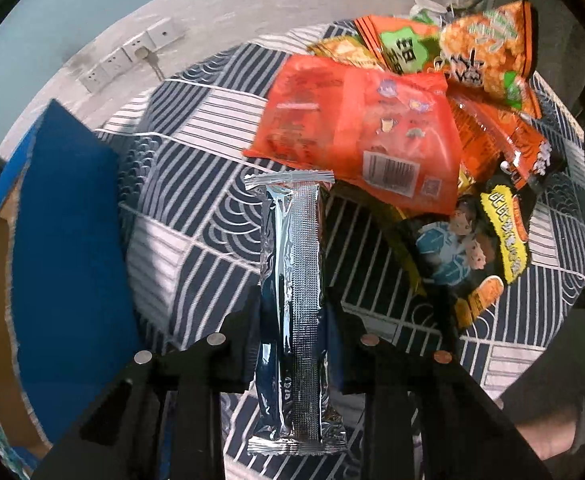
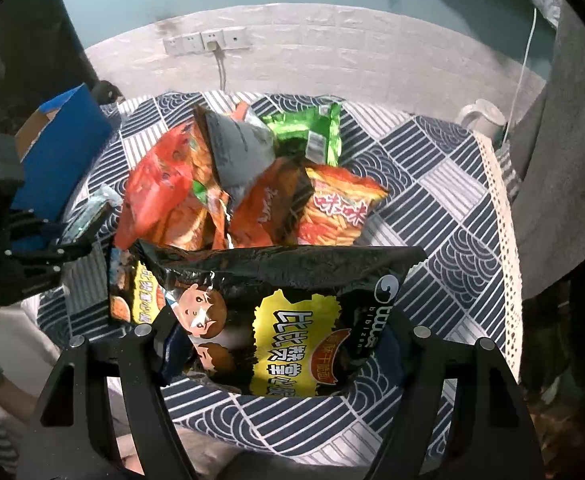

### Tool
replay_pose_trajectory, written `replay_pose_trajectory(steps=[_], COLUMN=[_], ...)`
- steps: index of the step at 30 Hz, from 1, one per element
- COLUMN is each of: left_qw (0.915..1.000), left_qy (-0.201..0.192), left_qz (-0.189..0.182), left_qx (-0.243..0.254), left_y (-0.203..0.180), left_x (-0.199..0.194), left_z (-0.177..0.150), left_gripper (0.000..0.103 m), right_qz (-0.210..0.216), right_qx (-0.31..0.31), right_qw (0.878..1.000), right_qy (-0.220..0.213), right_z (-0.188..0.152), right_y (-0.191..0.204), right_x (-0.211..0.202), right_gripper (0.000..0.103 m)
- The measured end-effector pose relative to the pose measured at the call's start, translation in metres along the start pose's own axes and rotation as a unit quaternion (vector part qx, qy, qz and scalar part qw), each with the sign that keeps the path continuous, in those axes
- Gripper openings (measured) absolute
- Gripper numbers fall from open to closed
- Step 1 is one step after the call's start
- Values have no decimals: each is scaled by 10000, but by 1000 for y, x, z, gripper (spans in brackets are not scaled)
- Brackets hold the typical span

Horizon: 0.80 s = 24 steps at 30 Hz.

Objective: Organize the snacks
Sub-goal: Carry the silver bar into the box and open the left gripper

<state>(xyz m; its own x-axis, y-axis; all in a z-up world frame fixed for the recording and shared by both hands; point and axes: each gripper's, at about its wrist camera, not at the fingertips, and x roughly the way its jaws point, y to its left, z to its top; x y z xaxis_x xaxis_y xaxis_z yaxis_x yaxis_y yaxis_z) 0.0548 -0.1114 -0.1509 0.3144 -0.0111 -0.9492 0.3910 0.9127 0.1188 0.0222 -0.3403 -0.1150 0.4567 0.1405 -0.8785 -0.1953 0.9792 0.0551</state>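
Note:
My left gripper is shut on a long silver foil snack bar, which hangs lengthwise between its fingers above the patterned tablecloth. In the right wrist view that gripper shows at the left edge beside the blue cardboard box. My right gripper is shut on a black snack bag with a yellow label, pinched at both sides. Behind it lies a heap of orange, red and green snack bags. The left wrist view shows that same heap.
The blue box stands open at the table's left side. A second black bag lies under the held one. A white mug sits at the far right corner. Wall sockets and a cable are behind the table.

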Motion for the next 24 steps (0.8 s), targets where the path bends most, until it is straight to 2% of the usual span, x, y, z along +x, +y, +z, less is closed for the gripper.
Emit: replay_pose_trajectory(steps=[12,18,24], left_qw=[9974,9942,9899], left_qy=[-687,-993,-1318], left_qz=[106,33,113], left_qx=[-210,-405,-510], left_y=[31,53,76], left_x=[-67,-99,-127], left_z=[-3,-5,-12], left_gripper=[29,29,29], right_qz=[-141,-99,37], right_qx=[-215,-468,-649], right_qw=[9993,9979,9965], right_qy=[-287,-434,-531], right_z=[24,41,62], right_y=[28,59,90], right_x=[-26,-36,-41], right_gripper=[76,76,76])
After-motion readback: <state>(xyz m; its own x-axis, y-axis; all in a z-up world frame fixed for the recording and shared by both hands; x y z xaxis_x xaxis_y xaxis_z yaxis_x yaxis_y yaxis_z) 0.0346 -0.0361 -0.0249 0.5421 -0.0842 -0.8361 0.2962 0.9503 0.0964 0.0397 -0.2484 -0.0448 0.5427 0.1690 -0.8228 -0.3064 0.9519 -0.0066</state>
